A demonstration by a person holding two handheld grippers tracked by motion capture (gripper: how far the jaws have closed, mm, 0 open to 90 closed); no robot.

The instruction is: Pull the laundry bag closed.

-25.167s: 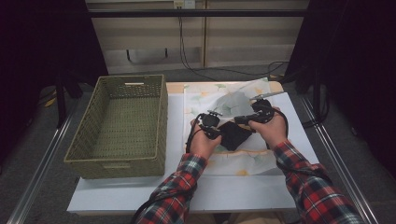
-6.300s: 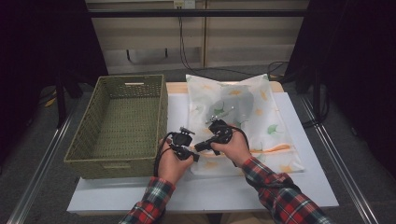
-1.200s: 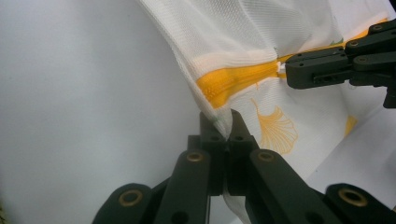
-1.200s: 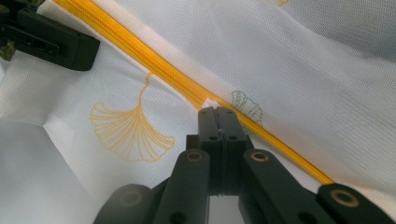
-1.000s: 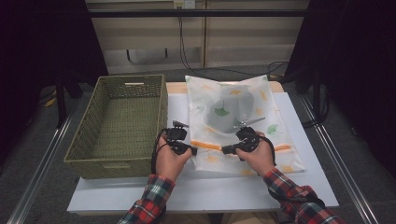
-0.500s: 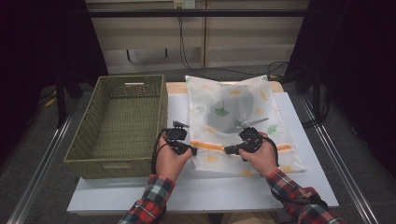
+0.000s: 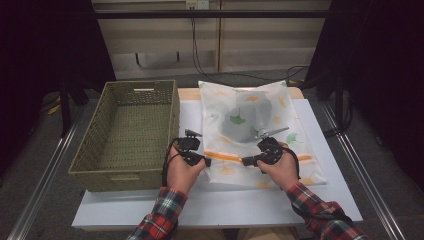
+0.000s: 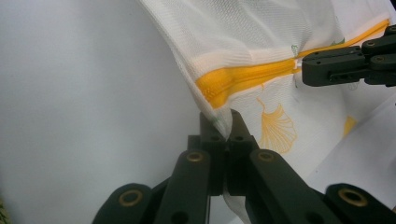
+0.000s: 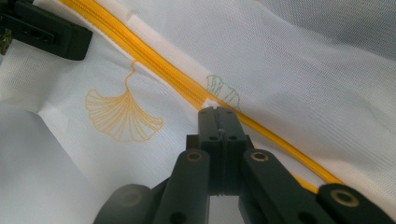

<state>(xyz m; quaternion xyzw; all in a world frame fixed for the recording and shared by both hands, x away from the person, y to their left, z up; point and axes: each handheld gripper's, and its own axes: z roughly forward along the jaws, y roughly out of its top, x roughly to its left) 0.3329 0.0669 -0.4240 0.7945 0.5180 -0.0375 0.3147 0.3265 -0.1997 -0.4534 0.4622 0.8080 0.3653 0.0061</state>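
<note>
A white mesh bag (image 7: 270, 100) printed with ginkgo leaves lies on the table with a dark garment (image 7: 247, 122) inside it. An orange zipper (image 7: 225, 157) runs along its near side. My left gripper (image 7: 205, 161) (image 8: 223, 122) is shut on the bag's near left edge, just below the zipper's end (image 8: 233, 81). Further right, my right gripper (image 7: 245, 161) (image 9: 218, 112) is shut on the zipper (image 9: 154, 65); whatever sits between its pads is hidden. Each gripper view also shows the other gripper, the right (image 8: 306, 70) and the left (image 9: 86, 42), at the zipper line.
An empty woven basket (image 7: 120, 177) stands left of the bag, close beside my left hand. The white table (image 7: 225, 205) has bare room in front of the bag and along its right edge. Cables and dark curtains lie beyond the table.
Within the last second nothing has visibly moved. Since about six seconds ago my right gripper has travelled rightwards along the zipper, away from the left one.
</note>
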